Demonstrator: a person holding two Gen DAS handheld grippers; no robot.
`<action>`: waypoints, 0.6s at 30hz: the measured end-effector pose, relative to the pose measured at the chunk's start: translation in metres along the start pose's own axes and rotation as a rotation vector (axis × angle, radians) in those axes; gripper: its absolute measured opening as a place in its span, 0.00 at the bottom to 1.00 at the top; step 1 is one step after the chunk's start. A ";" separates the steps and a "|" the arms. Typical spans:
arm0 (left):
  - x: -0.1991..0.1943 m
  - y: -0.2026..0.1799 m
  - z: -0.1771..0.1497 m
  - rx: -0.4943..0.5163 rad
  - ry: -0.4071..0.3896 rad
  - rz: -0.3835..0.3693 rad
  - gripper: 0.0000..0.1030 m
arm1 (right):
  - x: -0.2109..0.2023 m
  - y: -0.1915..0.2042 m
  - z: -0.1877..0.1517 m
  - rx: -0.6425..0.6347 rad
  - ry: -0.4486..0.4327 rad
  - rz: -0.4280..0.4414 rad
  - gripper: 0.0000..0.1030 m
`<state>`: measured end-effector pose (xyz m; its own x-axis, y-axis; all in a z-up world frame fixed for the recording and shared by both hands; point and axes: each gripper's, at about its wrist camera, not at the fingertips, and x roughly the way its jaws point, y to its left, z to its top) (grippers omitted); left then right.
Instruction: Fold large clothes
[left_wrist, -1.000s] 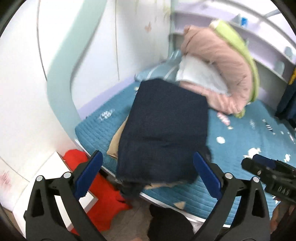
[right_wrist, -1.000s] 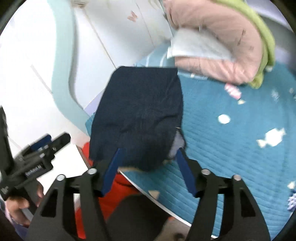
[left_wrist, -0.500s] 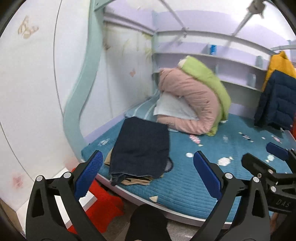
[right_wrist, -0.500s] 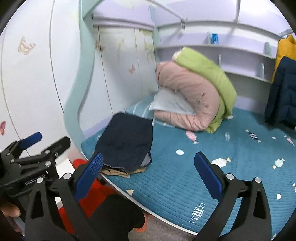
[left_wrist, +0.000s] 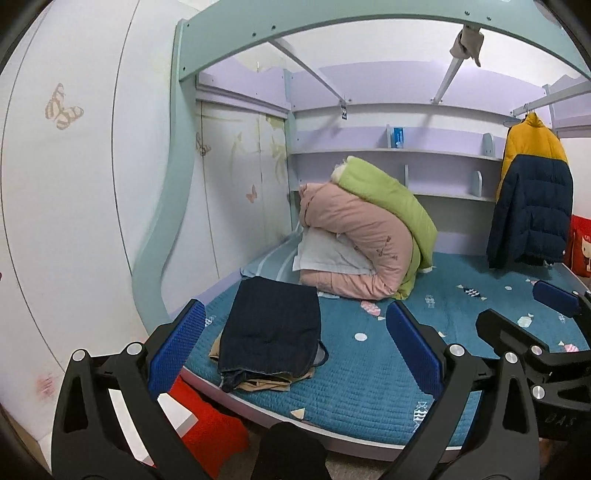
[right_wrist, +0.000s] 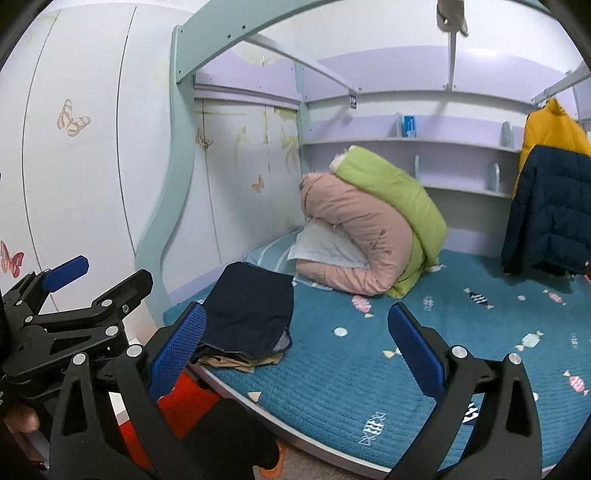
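A folded dark navy garment lies on a folded tan garment at the near left corner of the blue bed; the pile also shows in the right wrist view. My left gripper is open and empty, held back from the bed, well short of the pile. My right gripper is open and empty, also back from the bed. Each gripper shows in the other's view: the right one, the left one.
A rolled pink and green duvet with a white pillow sits at the bed's head. A yellow and navy jacket hangs at the right. A red cloth lies on the floor by a white step. A wardrobe stands left.
Both grippers have pulled back and up from the folded pile. The right gripper, close around the pile's near edge a second ago, has opened wide and let go. The pile stays put.
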<state>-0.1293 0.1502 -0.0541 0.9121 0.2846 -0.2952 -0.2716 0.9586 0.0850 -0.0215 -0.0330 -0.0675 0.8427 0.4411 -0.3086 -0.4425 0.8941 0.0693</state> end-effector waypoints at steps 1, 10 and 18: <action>-0.001 0.000 0.001 0.001 -0.006 -0.004 0.96 | -0.005 0.000 0.001 -0.001 -0.006 -0.007 0.93; -0.023 -0.013 0.008 0.016 -0.076 -0.015 0.96 | -0.029 -0.004 0.003 -0.008 -0.065 -0.080 0.93; -0.030 -0.018 0.008 0.018 -0.097 -0.028 0.96 | -0.036 -0.008 0.003 -0.004 -0.081 -0.111 0.93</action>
<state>-0.1488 0.1242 -0.0390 0.9449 0.2561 -0.2040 -0.2411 0.9658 0.0959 -0.0471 -0.0561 -0.0544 0.9086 0.3445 -0.2362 -0.3464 0.9375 0.0350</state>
